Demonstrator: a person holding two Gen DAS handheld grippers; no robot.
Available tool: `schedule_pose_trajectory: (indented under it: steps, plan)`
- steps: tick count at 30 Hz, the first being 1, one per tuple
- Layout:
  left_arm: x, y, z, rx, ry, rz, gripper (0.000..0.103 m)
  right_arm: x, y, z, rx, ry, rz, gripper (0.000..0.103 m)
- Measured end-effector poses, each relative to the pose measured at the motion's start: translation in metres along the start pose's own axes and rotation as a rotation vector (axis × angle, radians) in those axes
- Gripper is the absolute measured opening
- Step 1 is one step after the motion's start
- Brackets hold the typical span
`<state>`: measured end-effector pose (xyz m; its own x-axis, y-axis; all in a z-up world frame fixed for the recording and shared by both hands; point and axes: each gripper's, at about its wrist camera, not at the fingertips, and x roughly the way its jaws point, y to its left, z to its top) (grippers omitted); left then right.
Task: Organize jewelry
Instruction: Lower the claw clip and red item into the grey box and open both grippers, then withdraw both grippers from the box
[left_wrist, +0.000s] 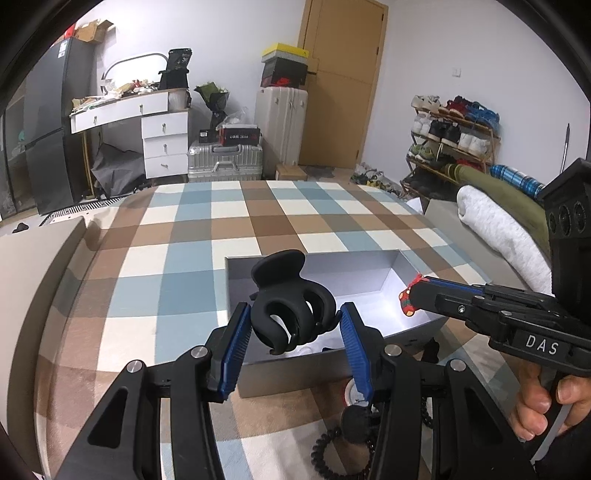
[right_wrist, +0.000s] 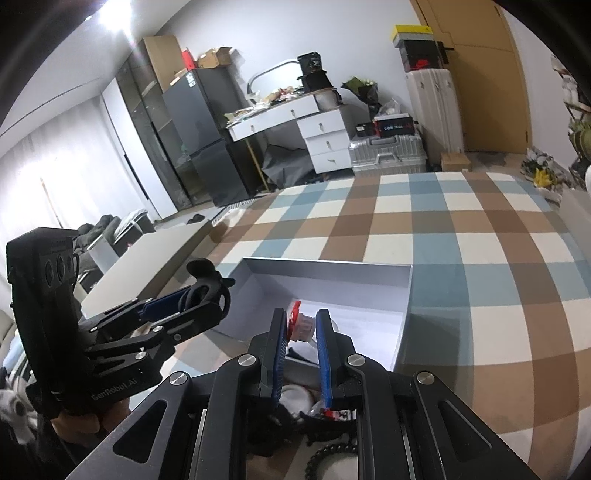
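The left gripper (left_wrist: 293, 325) pinches a black claw hair clip (left_wrist: 291, 306) between its blue pads, holding it just above the near wall of the open grey box (left_wrist: 384, 269). The clip looks light, stiff plastic with curved, probably slippery prongs; gripping across its rounded body, as now, seems safer than taking the thin prongs. The right gripper (right_wrist: 301, 325) has its jaws pressed close on a small red and white charm (right_wrist: 299, 323), also over the box, toward its right side. That charm looks tiny and light, best held flat. A black coiled hair tie (left_wrist: 332, 454) lies on the checked cloth (left_wrist: 221, 221) before the box.
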<state>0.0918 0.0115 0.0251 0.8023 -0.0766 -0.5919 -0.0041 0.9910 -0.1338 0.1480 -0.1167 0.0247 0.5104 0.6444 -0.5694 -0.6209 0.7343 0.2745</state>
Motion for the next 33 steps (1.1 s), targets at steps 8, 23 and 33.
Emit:
schedule_pose_trajectory:
  steps: [8, 23, 33]
  plan:
    - [0.017, -0.005, -0.001, 0.025, 0.045, 0.017, 0.043, 0.015, -0.004, -0.001, -0.006, 0.038, -0.029, 0.015]
    - [0.032, -0.013, 0.004, 0.049, 0.103, 0.031, 0.043, 0.025, -0.007, -0.001, -0.017, 0.086, -0.038, 0.017]
    - [0.008, -0.015, 0.004, 0.030, 0.080, -0.024, 0.066, -0.014, 0.000, 0.001, -0.069, 0.015, -0.088, 0.041]
